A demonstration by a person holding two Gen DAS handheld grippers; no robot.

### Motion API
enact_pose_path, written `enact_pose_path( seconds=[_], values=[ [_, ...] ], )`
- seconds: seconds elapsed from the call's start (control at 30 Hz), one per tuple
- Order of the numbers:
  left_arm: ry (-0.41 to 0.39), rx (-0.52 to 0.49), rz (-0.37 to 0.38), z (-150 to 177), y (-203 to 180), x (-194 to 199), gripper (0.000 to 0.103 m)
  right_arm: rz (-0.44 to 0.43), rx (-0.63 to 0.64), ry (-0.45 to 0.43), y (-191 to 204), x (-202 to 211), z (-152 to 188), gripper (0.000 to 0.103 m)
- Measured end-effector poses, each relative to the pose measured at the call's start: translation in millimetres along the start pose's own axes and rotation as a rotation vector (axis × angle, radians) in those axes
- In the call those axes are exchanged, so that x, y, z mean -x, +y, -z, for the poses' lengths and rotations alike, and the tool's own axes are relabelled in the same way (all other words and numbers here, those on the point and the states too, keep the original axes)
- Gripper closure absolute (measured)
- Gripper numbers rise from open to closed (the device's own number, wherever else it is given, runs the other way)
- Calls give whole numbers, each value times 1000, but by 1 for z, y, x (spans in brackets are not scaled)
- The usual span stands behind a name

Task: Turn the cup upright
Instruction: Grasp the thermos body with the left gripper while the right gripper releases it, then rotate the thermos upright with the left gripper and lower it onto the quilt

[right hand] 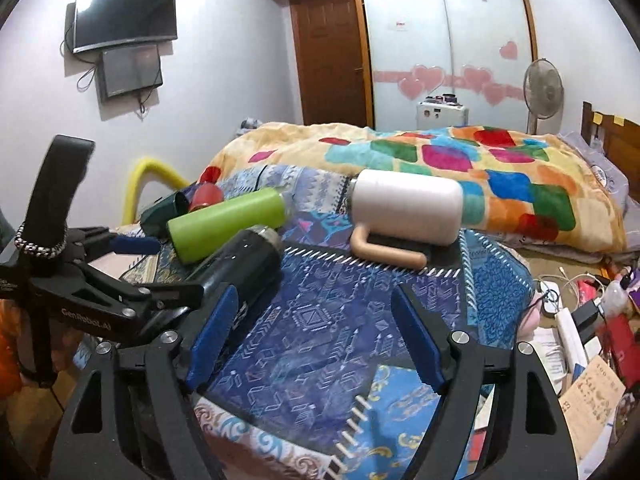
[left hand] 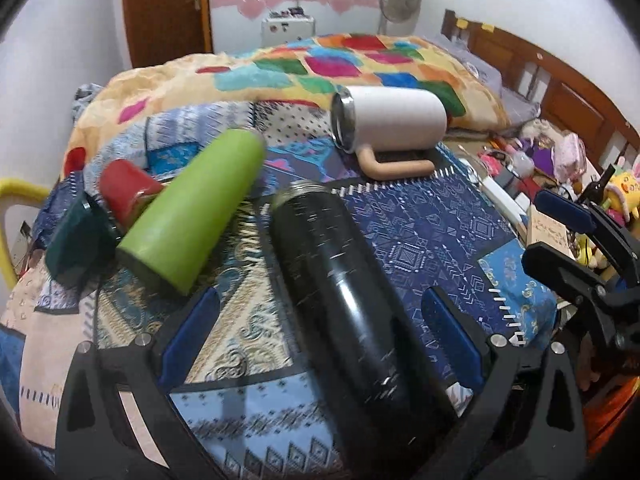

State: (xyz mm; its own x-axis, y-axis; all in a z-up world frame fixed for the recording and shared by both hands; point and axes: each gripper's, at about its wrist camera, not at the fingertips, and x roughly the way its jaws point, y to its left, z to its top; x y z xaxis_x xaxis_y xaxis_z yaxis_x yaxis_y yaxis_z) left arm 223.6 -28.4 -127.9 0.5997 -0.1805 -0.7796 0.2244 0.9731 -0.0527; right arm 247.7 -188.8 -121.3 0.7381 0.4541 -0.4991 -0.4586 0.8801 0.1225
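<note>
A black flask (left hand: 344, 296) lies on its side on the patterned cloth, its steel mouth pointing away from me. My left gripper (left hand: 320, 328) is open, its blue pads on either side of the flask's body, not touching it. In the right wrist view the flask (right hand: 240, 264) lies at the left, with the left gripper (right hand: 132, 276) around it. My right gripper (right hand: 316, 332) is open and empty over the blue cloth. A green cup (left hand: 192, 208), a white mug (left hand: 392, 124) with a beige handle and a red cup (left hand: 124, 192) also lie on their sides.
A dark green cup (left hand: 76, 240) lies at the far left. A colourful quilt (left hand: 320, 64) is heaped behind the cups. Clutter of toys and papers (left hand: 560, 168) fills the right side. A fan (right hand: 544, 88) and wardrobe stand behind.
</note>
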Motion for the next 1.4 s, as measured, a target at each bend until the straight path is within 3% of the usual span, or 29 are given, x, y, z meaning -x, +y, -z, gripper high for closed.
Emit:
enact_pose_path(
  seconds=[0.17,0.43,0.7,0.83,0.93,1.4],
  values=[
    [83,-23,-30,-9,1,-21,9,-29,-27,-7,-7,-5,1,26],
    [238,42,48,-13,17,-49,26,-45,-8,-3,-10,-14,2,26],
    [250,27,52,-14,16,-50,31,-59,7,5,-9,-17,4,20],
    [215,14,55,-17,12,-40,36,-59,18,5,-7,-14,4,20],
    [145,-6,48,-21,8,-16,38,-47,34,-3,-5,-10,1,20],
    [-104,-18,58,-20,5,87,39,-52,42,-57,4,11,-10,16]
  ],
)
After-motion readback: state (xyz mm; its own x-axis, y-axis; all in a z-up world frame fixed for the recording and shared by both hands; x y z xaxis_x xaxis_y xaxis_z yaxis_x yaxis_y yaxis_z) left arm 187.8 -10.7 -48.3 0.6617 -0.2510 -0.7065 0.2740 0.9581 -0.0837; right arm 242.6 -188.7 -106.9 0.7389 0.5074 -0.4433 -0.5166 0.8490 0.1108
